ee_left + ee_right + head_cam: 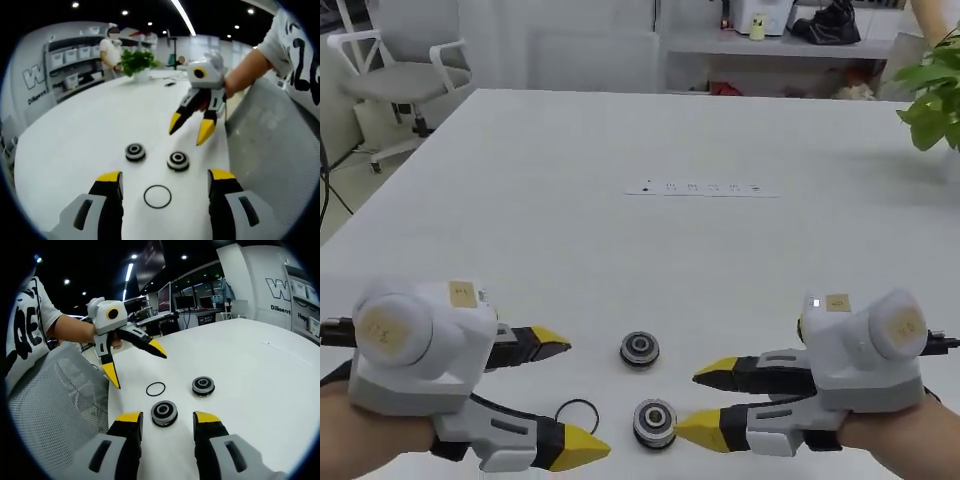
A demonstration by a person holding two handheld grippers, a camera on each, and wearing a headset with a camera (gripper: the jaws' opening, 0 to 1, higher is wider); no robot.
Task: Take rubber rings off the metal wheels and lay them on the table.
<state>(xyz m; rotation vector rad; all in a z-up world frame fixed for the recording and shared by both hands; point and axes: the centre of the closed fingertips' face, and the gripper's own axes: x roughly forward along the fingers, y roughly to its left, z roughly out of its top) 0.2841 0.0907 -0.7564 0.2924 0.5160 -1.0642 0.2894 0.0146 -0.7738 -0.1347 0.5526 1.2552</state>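
The left gripper (584,397) and right gripper (688,402) both gape wide, empty. One rubber ring (577,411) lies loose beside the nearer wheel (654,421). The right gripper view catches wall lettering (281,307), "Diligent".

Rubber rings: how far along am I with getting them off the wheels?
Done: one rubber ring lies flat on the table. In hand: nothing; the left gripper and right gripper are both open. Left: the near wheel and far wheel both show dark bands, so at least one ring probably remains.
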